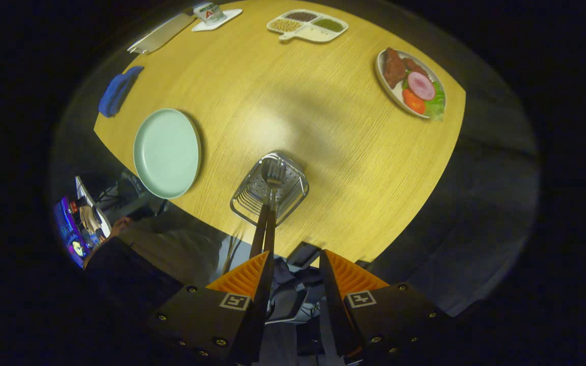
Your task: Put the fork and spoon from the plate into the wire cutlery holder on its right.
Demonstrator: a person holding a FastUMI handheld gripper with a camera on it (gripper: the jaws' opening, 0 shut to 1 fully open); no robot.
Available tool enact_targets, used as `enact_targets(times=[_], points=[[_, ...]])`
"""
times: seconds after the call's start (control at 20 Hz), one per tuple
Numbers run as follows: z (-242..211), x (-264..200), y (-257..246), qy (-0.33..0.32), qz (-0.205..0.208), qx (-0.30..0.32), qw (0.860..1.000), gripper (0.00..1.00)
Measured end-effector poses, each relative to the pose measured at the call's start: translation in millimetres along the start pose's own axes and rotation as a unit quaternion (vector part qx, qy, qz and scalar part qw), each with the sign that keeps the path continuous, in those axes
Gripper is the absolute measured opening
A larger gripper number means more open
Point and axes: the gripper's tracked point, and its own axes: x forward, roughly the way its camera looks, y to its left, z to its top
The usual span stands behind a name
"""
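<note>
My ridged orange fingers (260,272) stand apart, gripping nothing. The wooden-handled spoon (266,203) and fork (272,203) stand in the wire cutlery holder (293,195), beside the smooth round plate (167,152).

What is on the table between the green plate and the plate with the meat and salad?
In the gripper view, mostly bare wood lies between the green plate and the food plate. The wire cutlery holder, with spoon and fork standing inside, sits nearer, just beyond the open gripper.

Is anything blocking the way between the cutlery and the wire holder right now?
Nothing visible does. The fork and spoon already stand inside the wire holder, handles leaning back toward the open fingers. The green plate is bare.
</note>
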Motion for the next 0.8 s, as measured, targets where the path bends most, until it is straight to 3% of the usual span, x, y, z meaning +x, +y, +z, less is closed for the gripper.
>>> enact_targets(times=[0.1,0.2,0.3,0.4,0.7,0.8], points=[[7,-16,14,-0.083,0.004,0.036,0.996,0.54],[15,-34,34,-0.177,0.017,0.079,0.981,0.54],[26,-53,50,-0.276,0.022,0.121,0.953,0.54],[35,-76,66,-0.371,0.016,0.149,0.917,0.54],[25,-110,95,-0.518,-0.015,0.197,0.833,0.54],[20,-135,111,-0.575,-0.029,0.202,0.792,0.54]])
